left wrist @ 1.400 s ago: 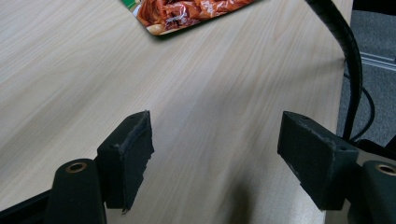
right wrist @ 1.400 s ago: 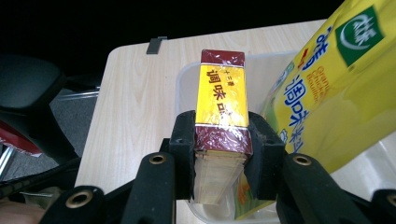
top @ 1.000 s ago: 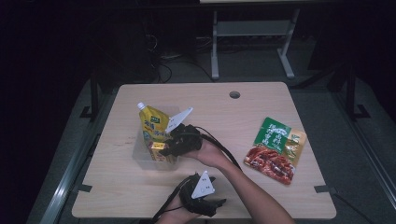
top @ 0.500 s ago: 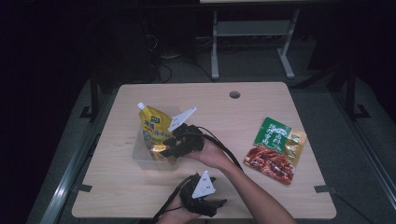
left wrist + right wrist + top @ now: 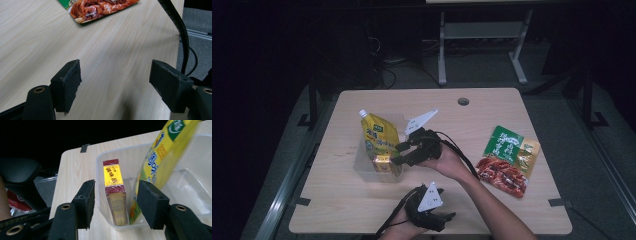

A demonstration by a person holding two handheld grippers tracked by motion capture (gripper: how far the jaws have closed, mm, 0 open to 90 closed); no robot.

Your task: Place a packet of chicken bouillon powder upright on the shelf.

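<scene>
Standing in a clear plastic tub (image 5: 160, 165), a red-and-yellow box (image 5: 115, 195) and yellow pouch (image 5: 160, 157) sit between the right gripper's (image 5: 115, 203) just-opening jaws, untouched; left gripper (image 5: 115, 85) open over the pale wooden tabletop (image 5: 37, 37) near red snack packets (image 5: 507, 160).

Black hand-held gripper (image 5: 398, 154) bears a white, perhaps grey, triangular plate.

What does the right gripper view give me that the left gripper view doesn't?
Right gripper view alone: the clear bin holding the red-and-yellow box and the leaning yellow pouch, with the right tongs just opening, straddling the bin's near wall. Left gripper view alone: the open left tongs over bare wood. Shared: the table and the red snack packet.
</scene>
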